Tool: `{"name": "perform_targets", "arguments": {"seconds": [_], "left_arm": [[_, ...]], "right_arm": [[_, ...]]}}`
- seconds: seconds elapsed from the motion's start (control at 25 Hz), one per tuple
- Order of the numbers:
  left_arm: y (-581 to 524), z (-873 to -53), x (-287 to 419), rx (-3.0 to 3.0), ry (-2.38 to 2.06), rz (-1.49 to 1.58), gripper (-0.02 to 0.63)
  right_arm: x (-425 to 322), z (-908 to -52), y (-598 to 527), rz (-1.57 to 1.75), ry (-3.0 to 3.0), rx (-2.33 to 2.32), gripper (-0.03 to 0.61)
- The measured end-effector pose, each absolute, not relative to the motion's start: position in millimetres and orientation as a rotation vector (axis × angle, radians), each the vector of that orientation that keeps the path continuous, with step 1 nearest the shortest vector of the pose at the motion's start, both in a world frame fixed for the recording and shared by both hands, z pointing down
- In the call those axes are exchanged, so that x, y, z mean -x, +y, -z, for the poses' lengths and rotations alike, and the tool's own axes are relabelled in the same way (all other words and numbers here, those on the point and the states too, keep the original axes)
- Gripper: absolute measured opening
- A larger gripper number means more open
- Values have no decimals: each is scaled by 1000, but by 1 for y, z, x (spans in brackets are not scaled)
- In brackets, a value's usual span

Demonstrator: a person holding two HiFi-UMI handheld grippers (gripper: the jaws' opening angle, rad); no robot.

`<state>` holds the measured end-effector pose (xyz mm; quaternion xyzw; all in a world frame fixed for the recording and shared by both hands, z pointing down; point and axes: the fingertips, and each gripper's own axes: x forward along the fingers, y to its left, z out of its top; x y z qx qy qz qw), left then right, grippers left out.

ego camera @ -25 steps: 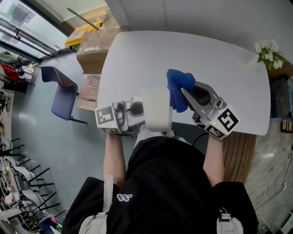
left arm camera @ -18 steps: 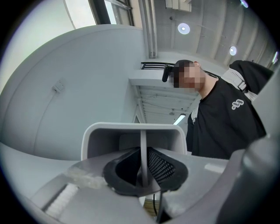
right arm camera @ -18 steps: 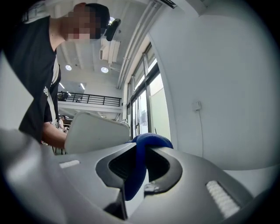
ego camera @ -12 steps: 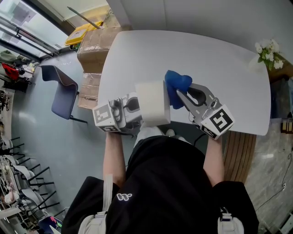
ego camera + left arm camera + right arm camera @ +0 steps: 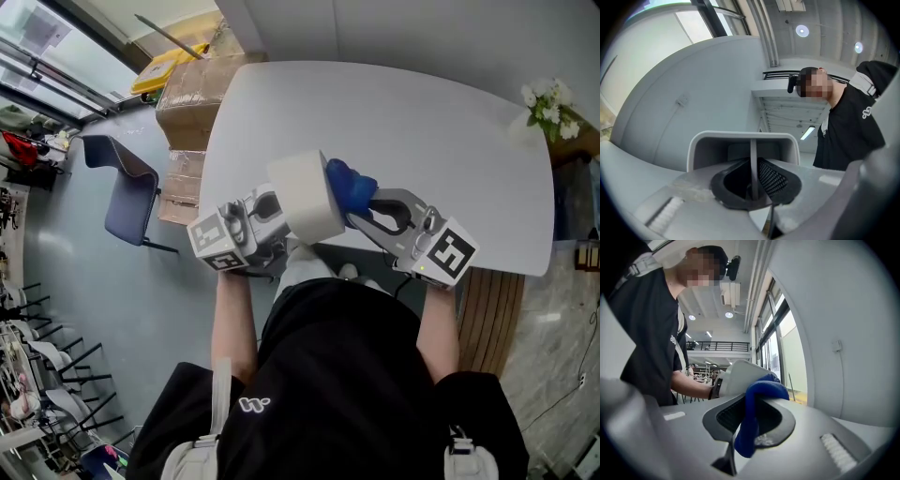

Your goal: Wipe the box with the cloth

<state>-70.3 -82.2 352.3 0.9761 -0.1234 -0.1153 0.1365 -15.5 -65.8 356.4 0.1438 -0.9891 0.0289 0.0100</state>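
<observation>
In the head view a white open box (image 5: 302, 195) is held up above the near edge of the white table (image 5: 450, 131). My left gripper (image 5: 279, 214) is shut on it. In the left gripper view one thin wall of the box (image 5: 740, 140) stands pinched between the jaws of the left gripper (image 5: 753, 180). A blue cloth (image 5: 349, 186) is bunched against the box's right side, with my right gripper (image 5: 358, 203) shut on it. The right gripper view shows the cloth (image 5: 758, 401) folded over the jaws of the right gripper (image 5: 750, 420), with the box (image 5: 740, 373) just beyond it.
Cardboard boxes (image 5: 192, 89) and a blue-grey chair (image 5: 127, 187) stand on the floor left of the table. White flowers (image 5: 548, 108) sit at the table's far right corner. The person's black-clad body fills the bottom of the head view.
The box has tilted and shifted slightly up and left in the left gripper. The right gripper has swung left and down, bringing the cloth against the box's right side.
</observation>
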Motion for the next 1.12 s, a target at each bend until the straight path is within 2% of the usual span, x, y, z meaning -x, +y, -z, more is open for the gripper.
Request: {"name": "perform_targets", "arguments": {"seconds": [0.72,1.12], "left_arm": [[-98,-366,81,-2762,-465,325,52],[-75,-370,58,-2829,-281,231,52]], "right_arm": [[16,-329,-40,-165,-3239,-171,52],[8,-316,-45,-154,-3308,-222,52]]}}
